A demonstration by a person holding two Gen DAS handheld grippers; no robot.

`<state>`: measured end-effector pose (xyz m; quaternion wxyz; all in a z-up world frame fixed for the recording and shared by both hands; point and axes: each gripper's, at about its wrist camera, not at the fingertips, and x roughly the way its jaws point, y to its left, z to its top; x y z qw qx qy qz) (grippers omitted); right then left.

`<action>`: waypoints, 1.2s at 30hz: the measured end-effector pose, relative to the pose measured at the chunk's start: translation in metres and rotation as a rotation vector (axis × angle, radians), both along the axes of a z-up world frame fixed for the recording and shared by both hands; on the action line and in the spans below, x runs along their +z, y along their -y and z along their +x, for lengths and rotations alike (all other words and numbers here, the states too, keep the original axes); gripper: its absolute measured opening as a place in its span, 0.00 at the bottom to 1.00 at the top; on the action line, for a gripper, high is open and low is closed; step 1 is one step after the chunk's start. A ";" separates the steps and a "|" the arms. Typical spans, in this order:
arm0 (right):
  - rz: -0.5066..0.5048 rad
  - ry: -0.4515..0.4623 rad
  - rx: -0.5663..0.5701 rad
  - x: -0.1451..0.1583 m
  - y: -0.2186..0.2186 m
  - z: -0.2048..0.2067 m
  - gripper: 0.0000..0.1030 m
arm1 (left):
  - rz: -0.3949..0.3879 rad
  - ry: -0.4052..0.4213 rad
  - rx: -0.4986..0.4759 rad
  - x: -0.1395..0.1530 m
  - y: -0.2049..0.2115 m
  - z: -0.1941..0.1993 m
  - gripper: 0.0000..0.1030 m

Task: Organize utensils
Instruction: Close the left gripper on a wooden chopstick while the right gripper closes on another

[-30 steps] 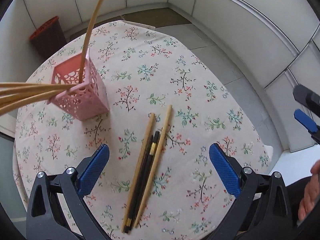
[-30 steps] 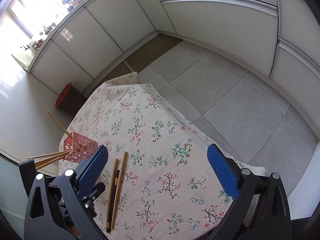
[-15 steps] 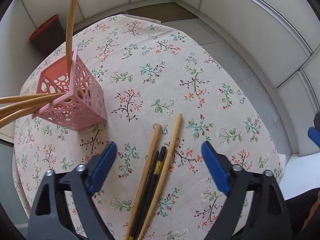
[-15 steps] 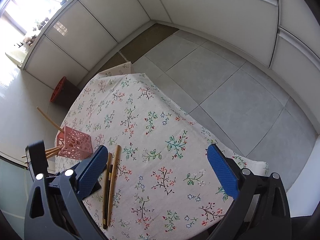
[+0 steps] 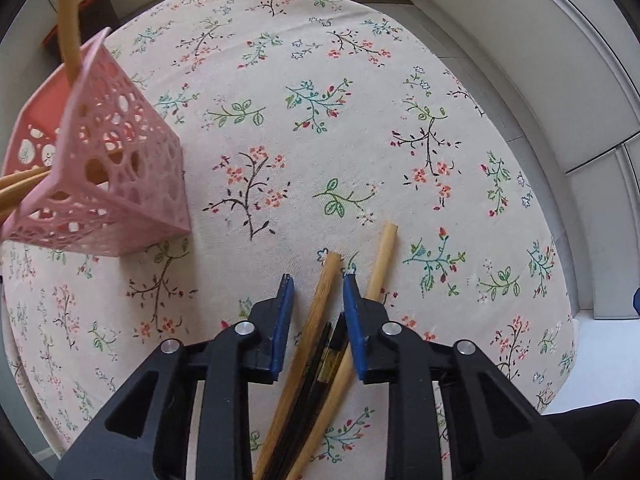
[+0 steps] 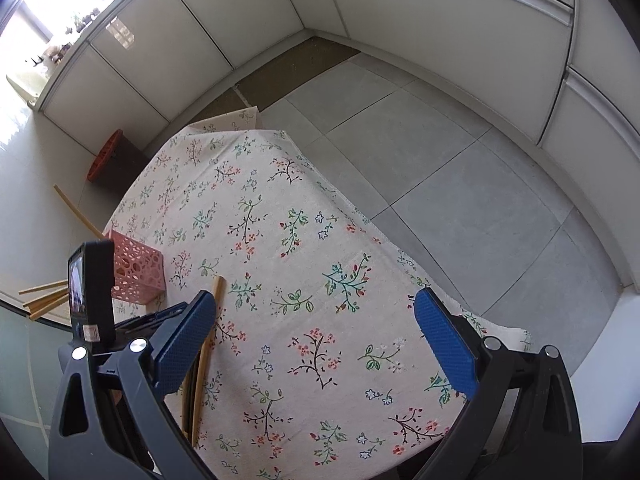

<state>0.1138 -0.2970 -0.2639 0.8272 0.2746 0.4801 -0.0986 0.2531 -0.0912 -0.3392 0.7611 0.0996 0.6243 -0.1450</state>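
Since the earlier frame, the left gripper [image 5: 316, 282] has dropped onto the chopsticks [image 5: 316, 316] at lower centre; its jaws are closing around the darker bamboo one, pads not yet pressing; the pink holder [image 5: 100, 172] stands upper left; the right gripper [image 6: 316, 336] hangs wide over the floral tablecloth [image 6: 280, 240], empty.

A floral tablecloth [image 6: 304, 264]; red-rimmed bin [image 6: 106, 160] on grey tiled floor [image 6: 460, 184].
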 end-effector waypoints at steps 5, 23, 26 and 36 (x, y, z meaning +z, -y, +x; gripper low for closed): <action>-0.045 -0.021 0.023 -0.004 -0.009 0.006 0.94 | 0.031 0.034 -0.004 -0.003 0.003 0.010 0.10; -0.168 -0.194 0.238 -0.054 -0.115 0.100 0.93 | -0.022 0.221 -0.005 0.075 -0.067 -0.072 0.07; -0.149 -0.238 0.237 -0.067 -0.133 0.111 0.85 | -0.034 0.257 -0.007 0.089 -0.076 -0.081 0.07; -0.189 -0.275 0.127 -0.076 -0.149 0.118 0.19 | -0.061 0.298 0.018 0.107 -0.089 -0.085 0.07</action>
